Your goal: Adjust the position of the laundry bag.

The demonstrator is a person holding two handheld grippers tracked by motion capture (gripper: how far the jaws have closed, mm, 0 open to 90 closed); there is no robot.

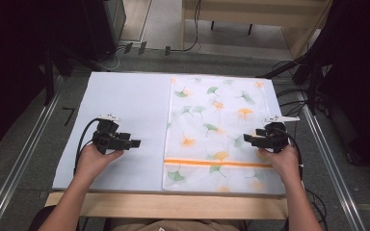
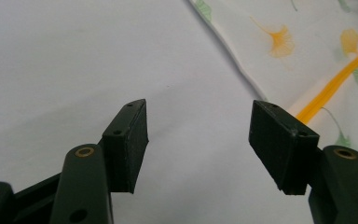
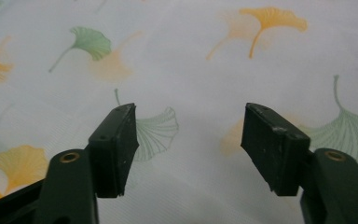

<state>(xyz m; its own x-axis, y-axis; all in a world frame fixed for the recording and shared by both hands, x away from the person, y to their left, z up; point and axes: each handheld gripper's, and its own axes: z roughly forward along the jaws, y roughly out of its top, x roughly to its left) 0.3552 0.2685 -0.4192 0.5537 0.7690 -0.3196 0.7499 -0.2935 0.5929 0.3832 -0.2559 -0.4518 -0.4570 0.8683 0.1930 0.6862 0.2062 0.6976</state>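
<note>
Both grippers, left (image 1: 136, 143) and right (image 1: 246, 138), gape empty; a shallow pinch could pucker the thin cloth (image 1: 217, 126) or miss it.

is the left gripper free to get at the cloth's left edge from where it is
Probably yes: the left gripper is open, pointing at the cloth, with bare white mat between them.
</note>
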